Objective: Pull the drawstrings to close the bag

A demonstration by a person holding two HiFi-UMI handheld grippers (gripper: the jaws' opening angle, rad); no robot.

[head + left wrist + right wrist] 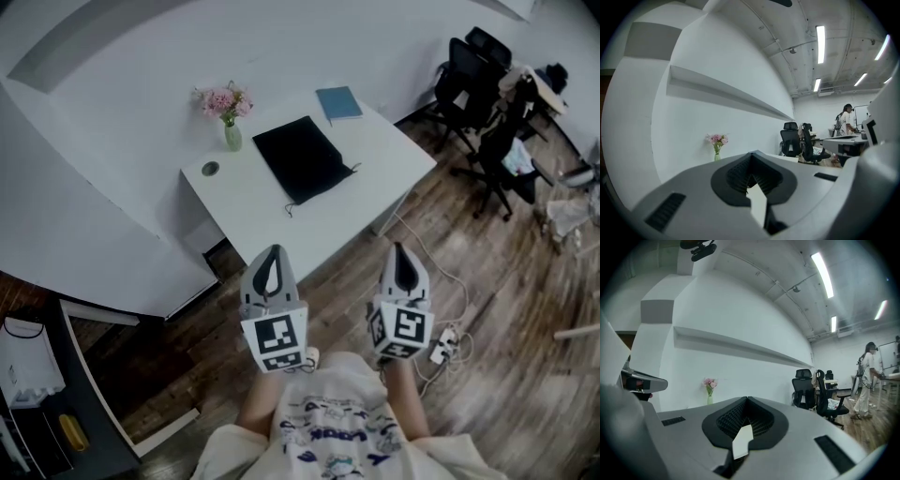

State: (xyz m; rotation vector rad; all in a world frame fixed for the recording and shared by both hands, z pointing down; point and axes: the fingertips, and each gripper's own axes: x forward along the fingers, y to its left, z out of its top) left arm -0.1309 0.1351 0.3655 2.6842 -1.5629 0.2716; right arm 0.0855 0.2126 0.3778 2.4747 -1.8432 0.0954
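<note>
A flat black drawstring bag [301, 157] lies on the white table [375, 150], its mouth toward the near edge. One thin cord [290, 207] trails off its near corner and another cord [354, 169] off its right corner. My left gripper [274, 251] and right gripper [399, 247] hang over the floor in front of the table, well short of the bag. Both are shut with nothing between the jaws. In both gripper views the jaw tips meet, at the left gripper [752, 153] and the right gripper [747, 398]. The bag is hidden there.
A vase of pink flowers [228, 112] and a blue notebook [338, 102] stand at the table's far side, with a round cable hole [210, 169] at its left. Black office chairs [483, 84] are at the right. A power strip and cables [445, 342] lie on the wooden floor. A person [865, 378] stands far right.
</note>
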